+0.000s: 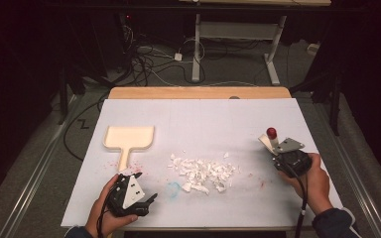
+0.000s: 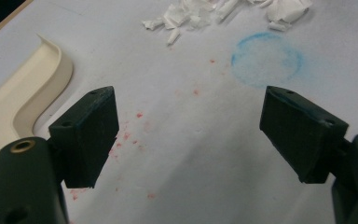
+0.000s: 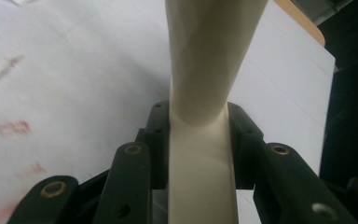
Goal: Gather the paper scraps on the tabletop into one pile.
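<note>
White sheeting [image 1: 198,119] is covering the table, with dark floor and tangled cables lying beyond its far edge. From the high view, a pile of white scraps [image 1: 203,171] is sitting near the middle, and a cream dustpan [image 1: 128,139] is lying to its left with its handle pointing toward the near side.

The left gripper [image 1: 138,191] is resting low at the near left edge, its jaws standing wide apart with nothing between them; the left gripper view is adding a blue ring stain [image 2: 266,59] and red specks on the sheet.

The right gripper [image 1: 278,148] is angling up at the right side, its jaws clamping a cream brush handle [image 3: 205,93], which is filling the right gripper view. Bare sheet is lying open between scraps and right gripper.
</note>
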